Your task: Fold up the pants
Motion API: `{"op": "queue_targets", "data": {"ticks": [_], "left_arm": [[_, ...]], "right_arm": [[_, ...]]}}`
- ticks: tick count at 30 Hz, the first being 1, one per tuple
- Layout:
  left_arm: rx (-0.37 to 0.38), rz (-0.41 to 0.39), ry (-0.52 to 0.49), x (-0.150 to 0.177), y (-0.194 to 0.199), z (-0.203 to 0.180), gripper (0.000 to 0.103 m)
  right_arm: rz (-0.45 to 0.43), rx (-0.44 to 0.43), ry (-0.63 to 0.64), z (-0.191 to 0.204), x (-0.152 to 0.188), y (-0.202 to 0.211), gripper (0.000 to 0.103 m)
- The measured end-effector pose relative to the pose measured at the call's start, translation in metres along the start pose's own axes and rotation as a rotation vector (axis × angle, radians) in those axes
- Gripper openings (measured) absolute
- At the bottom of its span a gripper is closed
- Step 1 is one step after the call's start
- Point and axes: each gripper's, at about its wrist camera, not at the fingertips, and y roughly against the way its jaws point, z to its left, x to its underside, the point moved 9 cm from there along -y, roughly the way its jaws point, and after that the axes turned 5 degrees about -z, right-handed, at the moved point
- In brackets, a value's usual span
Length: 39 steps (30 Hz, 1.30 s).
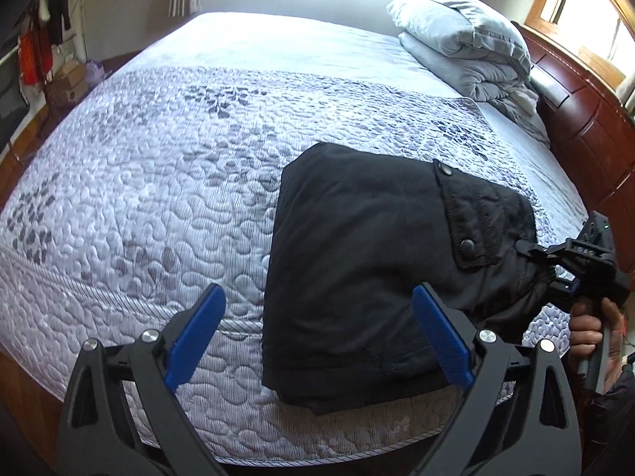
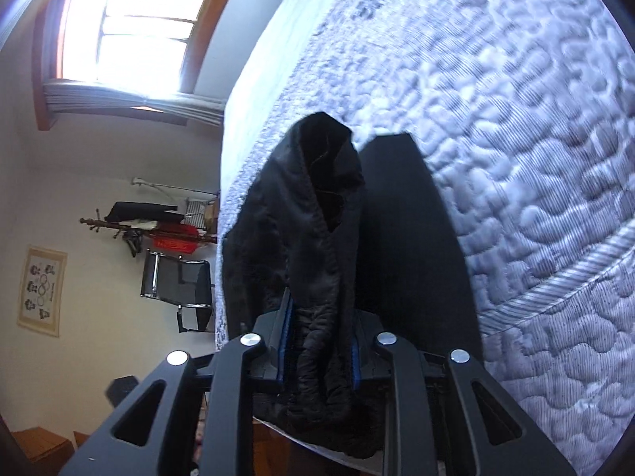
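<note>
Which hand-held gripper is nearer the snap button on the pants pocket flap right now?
Right. The right hand-held gripper is shut on the black pants at the edge just beside the snap button. The left hand-held gripper is open, hovering near the folded pants' lower end.

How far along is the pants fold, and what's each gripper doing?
Mostly done: the black pants lie as a compact folded bundle near the edge of the bed. In hand: the right gripper is shut on a bunched edge of the fabric at the bundle's right side. The left gripper is open and holds nothing. Left: probably lay that edge down, release, and smooth the stack.
</note>
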Motion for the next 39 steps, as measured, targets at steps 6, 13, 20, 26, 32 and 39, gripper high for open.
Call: {"op": "queue_targets", "data": {"ticks": [6, 13, 20, 26, 32, 39], "left_arm": [[-0.015, -0.011, -0.041, -0.007, 0.005, -0.009, 0.097], [0.000, -0.090, -0.075, -0.025, 0.033, -0.024, 0.098], [0.015, -0.158, -0.087, -0.036, 0.057, -0.035, 0.098], [0.015, -0.183, -0.092, -0.040, 0.068, -0.037, 0.099], [0.013, -0.188, -0.082, -0.041, 0.070, -0.033, 0.099], [-0.007, -0.147, -0.046, -0.034, 0.058, -0.018, 0.099]], "right_arm": [[-0.018, 0.027, 0.028, -0.005, 0.007, 0.011, 0.059], [-0.032, 0.071, 0.085, -0.002, 0.024, 0.034, 0.066], [-0.019, 0.109, 0.112, -0.004, 0.043, 0.037, 0.070], [-0.002, 0.152, 0.142, -0.002, 0.045, 0.031, 0.041], [-0.023, 0.138, 0.180, 0.019, 0.031, 0.043, 0.033], [-0.032, 0.191, 0.187, 0.006, 0.026, 0.054, 0.033]]}}
